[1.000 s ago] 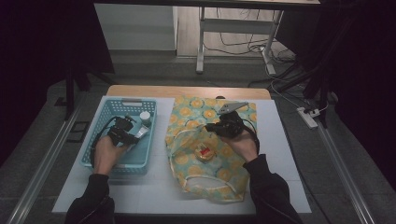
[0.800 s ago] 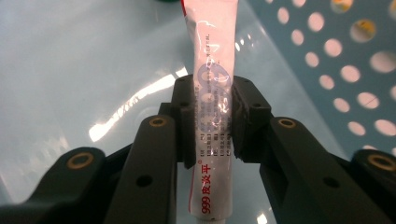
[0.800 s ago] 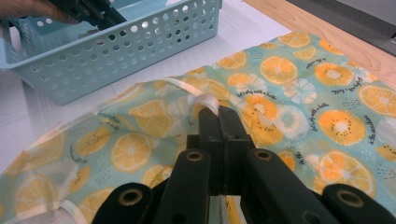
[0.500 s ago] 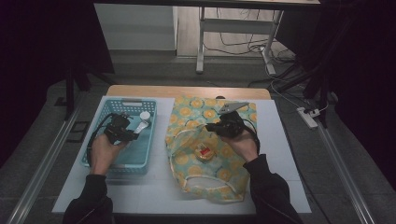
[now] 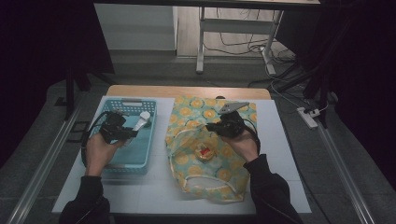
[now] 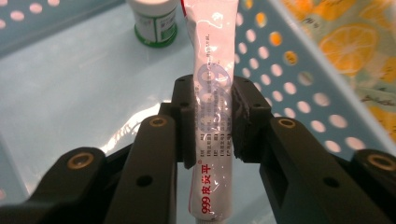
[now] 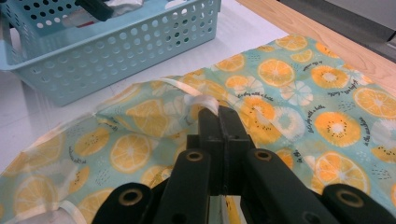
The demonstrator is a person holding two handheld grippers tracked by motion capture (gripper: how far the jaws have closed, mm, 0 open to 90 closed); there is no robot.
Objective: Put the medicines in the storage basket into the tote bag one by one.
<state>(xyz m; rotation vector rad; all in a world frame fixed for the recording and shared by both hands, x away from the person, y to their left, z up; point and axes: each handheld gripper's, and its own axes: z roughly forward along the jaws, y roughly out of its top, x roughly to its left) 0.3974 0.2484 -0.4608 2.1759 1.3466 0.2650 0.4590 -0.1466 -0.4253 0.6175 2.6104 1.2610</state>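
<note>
My left gripper is shut on a white tube with red print, held upright above the floor of the light-blue basket. In the high view the left gripper hovers over the basket with the tube sticking out to the right. My right gripper is shut on the white-corded rim of the orange-slice print bag and holds that edge lifted. The high view shows it over the bag. A small round item with a red label lies at the bag's mouth.
A white bottle with a green label stands in the basket behind the tube. The basket sits left of the bag on the white table top. A wooden strip runs along the table's far edge.
My left gripper has risen a little with the tube in it, away from the basket floor. The right gripper and the bag rim have stayed where they were.
</note>
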